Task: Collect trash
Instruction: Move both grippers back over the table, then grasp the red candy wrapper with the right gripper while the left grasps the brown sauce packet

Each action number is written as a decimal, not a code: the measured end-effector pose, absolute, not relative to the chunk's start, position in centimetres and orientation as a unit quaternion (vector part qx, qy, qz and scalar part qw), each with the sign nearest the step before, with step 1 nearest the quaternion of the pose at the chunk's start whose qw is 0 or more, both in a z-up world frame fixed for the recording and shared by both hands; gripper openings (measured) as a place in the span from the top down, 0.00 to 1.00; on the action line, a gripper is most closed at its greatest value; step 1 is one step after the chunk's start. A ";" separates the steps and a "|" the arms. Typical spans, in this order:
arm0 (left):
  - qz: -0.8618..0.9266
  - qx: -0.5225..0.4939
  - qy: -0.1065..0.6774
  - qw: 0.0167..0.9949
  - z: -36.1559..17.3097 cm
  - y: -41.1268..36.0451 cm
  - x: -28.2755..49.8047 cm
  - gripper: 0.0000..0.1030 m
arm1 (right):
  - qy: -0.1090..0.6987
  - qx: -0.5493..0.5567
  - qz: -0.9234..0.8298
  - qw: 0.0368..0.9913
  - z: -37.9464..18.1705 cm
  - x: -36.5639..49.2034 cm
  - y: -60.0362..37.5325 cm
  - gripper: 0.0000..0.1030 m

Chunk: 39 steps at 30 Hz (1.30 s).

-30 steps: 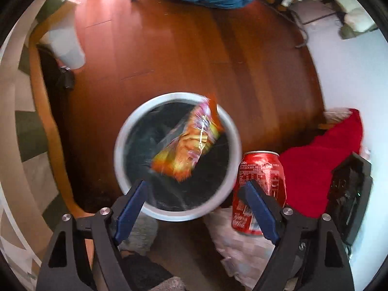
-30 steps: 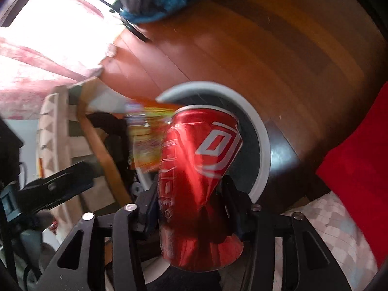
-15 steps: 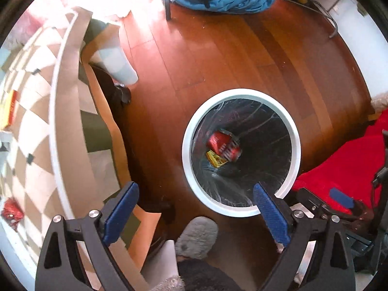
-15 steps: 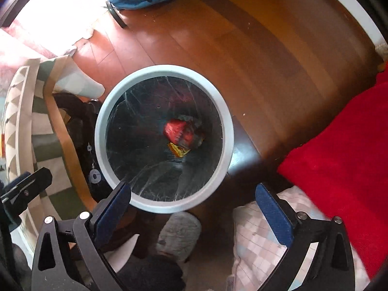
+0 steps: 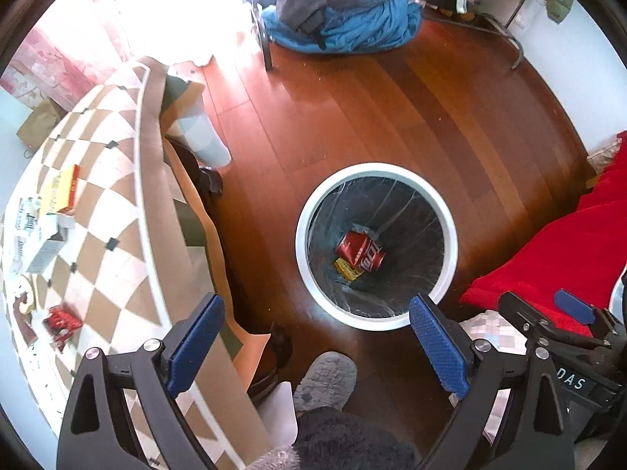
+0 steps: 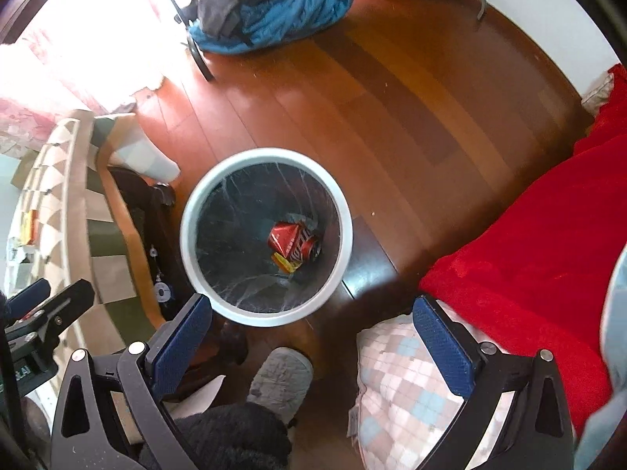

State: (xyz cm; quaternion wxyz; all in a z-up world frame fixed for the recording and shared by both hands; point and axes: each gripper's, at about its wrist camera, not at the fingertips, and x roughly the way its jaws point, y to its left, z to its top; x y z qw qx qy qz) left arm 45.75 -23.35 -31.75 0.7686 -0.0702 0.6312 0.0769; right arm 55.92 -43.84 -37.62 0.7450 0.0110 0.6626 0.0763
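Note:
A round white-rimmed trash bin with a dark liner stands on the wooden floor below both grippers. At its bottom lie a crushed red soda can and a yellow snack wrapper partly under the can. My left gripper hangs open high above the bin's near-left side, nothing between its blue pads. My right gripper is open too, empty, above the bin's near edge. More litter lies on the checkered tablecloth: a red wrapper and a yellow box.
The table with the checkered cloth is at the left, its dark leg close to the bin. A red blanket and a checkered cushion lie at the right. A grey slipper stands near the bin. Blue bedding is heaped far off.
The snack wrapper fell from my left gripper and the can from my right gripper into the bin. Both grippers opened and rose; the bin looks smaller and the table has come into view.

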 end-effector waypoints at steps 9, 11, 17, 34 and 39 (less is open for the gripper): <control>0.082 -0.073 0.580 0.807 -24.1 -22.4 42.2 0.06 | 0.608 0.043 0.090 0.788 -27.8 52.9 -43.3 0.00; 0.087 -0.068 0.565 0.818 -22.1 -21.6 41.2 0.06 | 0.591 0.059 0.112 0.797 -25.1 52.0 -42.2 0.00; 0.136 -0.105 0.529 0.831 -18.1 -14.0 36.1 0.06 | 0.574 0.079 0.191 0.792 -21.0 49.4 -34.9 0.00; 0.350 -0.220 0.568 0.712 -31.2 15.5 20.3 0.08 | 0.653 -0.059 0.304 0.691 -35.2 41.1 -1.7 0.05; 0.316 -0.238 0.580 0.712 -34.3 18.2 22.0 0.08 | 0.666 -0.079 0.287 0.684 -38.7 40.9 0.6 0.15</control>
